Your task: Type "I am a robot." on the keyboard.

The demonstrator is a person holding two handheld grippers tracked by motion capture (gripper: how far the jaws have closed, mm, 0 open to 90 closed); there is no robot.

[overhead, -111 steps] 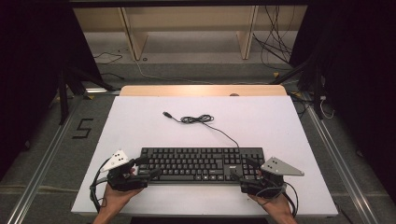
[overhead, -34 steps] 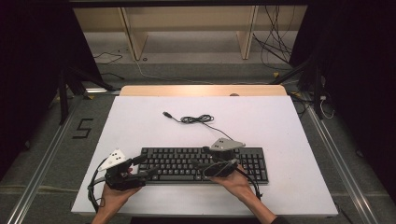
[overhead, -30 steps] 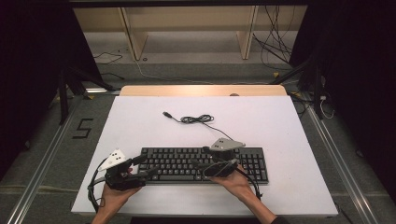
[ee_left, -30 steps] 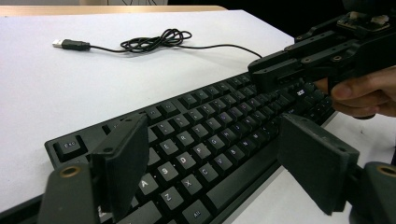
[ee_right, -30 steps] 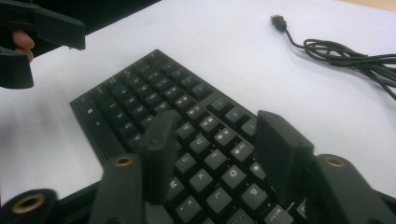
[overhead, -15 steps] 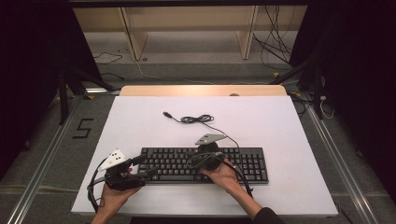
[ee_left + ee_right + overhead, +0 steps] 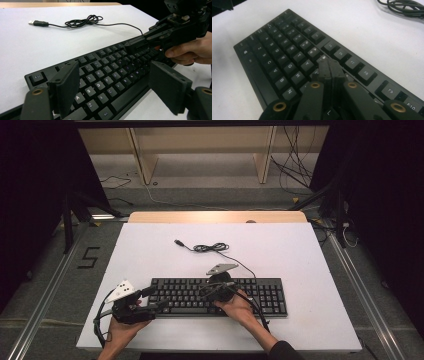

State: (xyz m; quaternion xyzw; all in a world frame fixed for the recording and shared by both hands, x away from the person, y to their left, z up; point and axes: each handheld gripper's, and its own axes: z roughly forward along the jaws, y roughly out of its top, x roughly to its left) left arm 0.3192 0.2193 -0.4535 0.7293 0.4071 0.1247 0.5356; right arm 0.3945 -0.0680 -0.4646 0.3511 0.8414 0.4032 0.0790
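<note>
Slid leftward along the keyboard (image 7: pixel 218 296) since half a second before: right gripper (image 7: pixel 209 291), jaws pressed together, tips down on the middle keys. Held wide open at the keyboard's left end: left gripper (image 7: pixel 159 299), straddling its corner. Counted: one keyboard, two grippers, one cable (image 7: pixel 210 248) on the white table (image 7: pixel 310 270). Hidden under the right gripper: keys beneath its tips.

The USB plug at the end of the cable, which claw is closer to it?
Right. The right claw sits over the middle of the keyboard, nearer the USB plug. The left claw is at the keyboard's left end, nearer the person.
</note>
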